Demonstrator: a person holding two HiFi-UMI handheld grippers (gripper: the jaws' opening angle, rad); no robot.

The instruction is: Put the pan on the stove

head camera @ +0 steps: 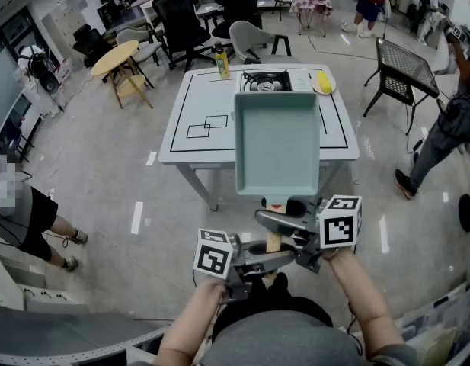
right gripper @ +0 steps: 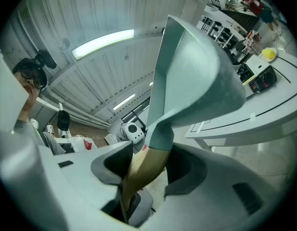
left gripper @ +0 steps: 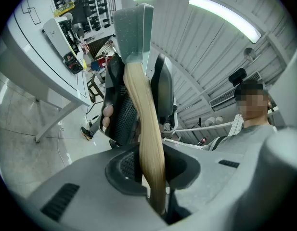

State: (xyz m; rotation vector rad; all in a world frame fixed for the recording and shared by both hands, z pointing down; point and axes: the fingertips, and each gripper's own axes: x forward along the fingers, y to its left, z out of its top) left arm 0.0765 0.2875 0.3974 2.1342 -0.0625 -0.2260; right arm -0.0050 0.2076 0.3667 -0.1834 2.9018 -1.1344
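Note:
A square teal pan (head camera: 276,151) with a pale wooden handle (head camera: 273,240) hangs in the air in front of the white table (head camera: 181,139). Both grippers hold the handle. My left gripper (head camera: 257,262) is shut on its near end, and in the left gripper view the handle (left gripper: 147,143) runs up between the pads to the pan (left gripper: 134,30). My right gripper (head camera: 285,221) is shut on it closer to the pan, and the right gripper view shows the handle (right gripper: 144,170) leaning between its pads under the pan (right gripper: 191,76). A portable gas stove (head camera: 266,82) sits at the table's far edge.
On the table a bottle (head camera: 221,61) stands left of the stove, and a plate with something yellow (head camera: 323,82) lies to its right. A round wooden table (head camera: 115,56), office chairs (head camera: 181,21) and a black mesh table (head camera: 406,67) surround it. A person (head camera: 448,128) stands at the right.

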